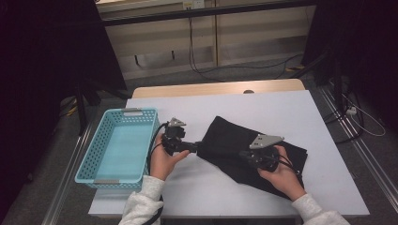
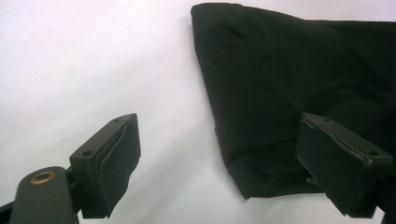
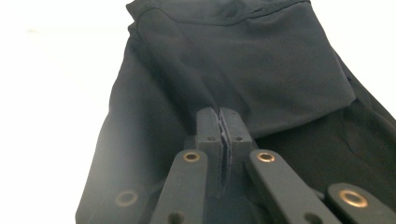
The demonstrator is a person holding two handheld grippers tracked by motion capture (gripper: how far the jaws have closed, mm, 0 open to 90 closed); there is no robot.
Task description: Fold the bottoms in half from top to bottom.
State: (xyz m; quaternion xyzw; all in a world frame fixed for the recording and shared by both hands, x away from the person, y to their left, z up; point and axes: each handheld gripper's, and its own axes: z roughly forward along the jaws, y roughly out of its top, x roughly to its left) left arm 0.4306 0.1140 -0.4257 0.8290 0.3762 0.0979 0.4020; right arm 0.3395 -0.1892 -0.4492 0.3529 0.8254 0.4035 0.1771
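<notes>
Black cloth (image 1: pixel 239 145) lies folded and rumpled on the white worktop (image 1: pixel 300 117), right of its middle and toward the near edge, well apart from the turquoise basket (image 1: pixel 104 140) that stands at the worktop's left edge. The right gripper (image 1: pixel 251 157) sits on top of the cloth near its middle; its jaws are pressed together on a raised fold of the fabric, which the right gripper view shows as a ridge (image 3: pixel 187 79) running up and away from the closed pads. The right hand (image 1: pixel 281 176) holds that gripper from the near side, its forearm coming in from the near right corner. The left gripper (image 1: pixel 195 147) lies low and about level at the cloth's left edge, pointing rightward at it, held by the left hand (image 1: pixel 162 157) just right of the basket. Its jaws stand wide apart with nothing pinched: in the left gripper view one pad (image 2: pixel 114 161) hangs over bare worktop while the other pad (image 2: pixel 338 161) is over the cloth's near corner, and the cloth's edge (image 2: pixel 210 93) runs between them. Whether that pad touches the fabric cannot be told. The high view alone gives the basket and both sleeves.
</notes>
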